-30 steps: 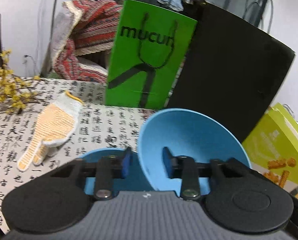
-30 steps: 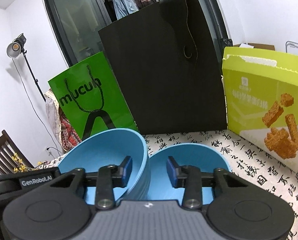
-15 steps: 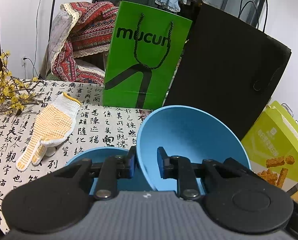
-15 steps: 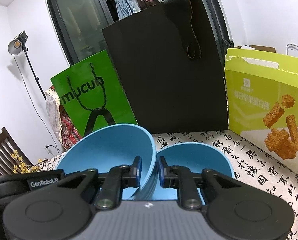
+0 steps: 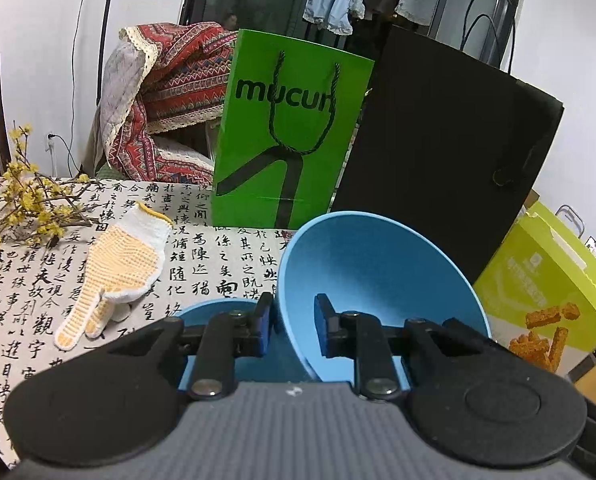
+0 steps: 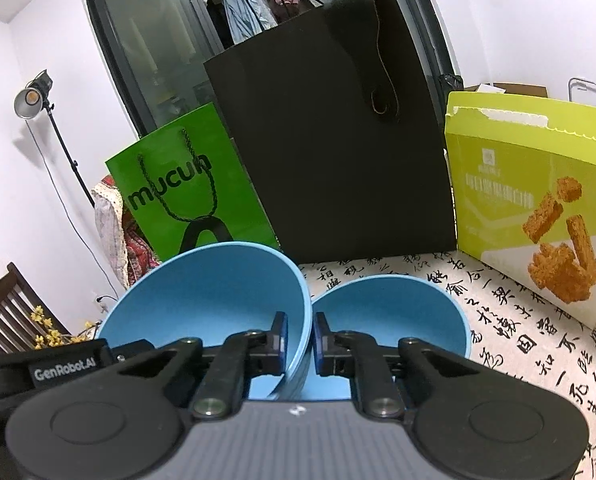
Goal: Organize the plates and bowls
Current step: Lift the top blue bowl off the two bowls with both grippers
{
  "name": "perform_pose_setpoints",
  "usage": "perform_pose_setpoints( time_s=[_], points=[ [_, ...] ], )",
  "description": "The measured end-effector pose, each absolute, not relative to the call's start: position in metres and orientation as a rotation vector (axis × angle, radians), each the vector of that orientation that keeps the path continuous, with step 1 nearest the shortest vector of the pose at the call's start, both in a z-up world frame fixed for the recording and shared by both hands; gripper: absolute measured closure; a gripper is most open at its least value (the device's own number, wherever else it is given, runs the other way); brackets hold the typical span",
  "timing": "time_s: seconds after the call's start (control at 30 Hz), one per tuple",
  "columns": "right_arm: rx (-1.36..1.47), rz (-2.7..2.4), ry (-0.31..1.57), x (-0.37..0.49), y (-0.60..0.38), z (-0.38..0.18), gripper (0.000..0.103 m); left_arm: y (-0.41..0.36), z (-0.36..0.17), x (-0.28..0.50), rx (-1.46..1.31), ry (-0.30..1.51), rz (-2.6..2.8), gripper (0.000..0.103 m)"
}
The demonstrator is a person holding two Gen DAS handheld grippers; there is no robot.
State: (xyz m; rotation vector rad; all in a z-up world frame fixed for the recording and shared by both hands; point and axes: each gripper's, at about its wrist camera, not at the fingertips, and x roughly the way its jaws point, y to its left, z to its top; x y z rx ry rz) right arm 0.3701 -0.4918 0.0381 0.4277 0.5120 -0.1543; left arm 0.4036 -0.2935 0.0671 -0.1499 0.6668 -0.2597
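Note:
A blue bowl [image 5: 378, 276] is held tilted between both grippers; it also shows in the right wrist view [image 6: 214, 292]. My left gripper [image 5: 292, 326] is shut on its left rim. My right gripper [image 6: 298, 340] is shut on its right rim. In the left wrist view a second blue bowl [image 5: 222, 312] sits low on the table, left of and under the held bowl. In the right wrist view a blue bowl [image 6: 390, 308] stands on the table right of the held bowl.
A green "mucun" bag [image 5: 286, 132], a black bag [image 5: 446, 168] and a yellow-green snack box [image 6: 538, 200] stand at the back. A white and yellow glove [image 5: 118, 268] and yellow flower twigs [image 5: 22, 204] lie on the left of the calligraphy tablecloth [image 5: 206, 256].
Both grippers have closed from open onto the tilted bowl's rim. The left wrist view has risen a little.

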Motion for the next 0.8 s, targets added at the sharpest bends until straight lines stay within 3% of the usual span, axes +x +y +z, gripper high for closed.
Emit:
perform_pose_setpoints(
  time_s=[0.8],
  points=[
    [0.408, -0.159, 0.502, 0.33, -0.463, 0.055, 0.091, -0.267, 0.073, 0.367, -0.134, 0.659, -0.262, 0.081]
  ],
)
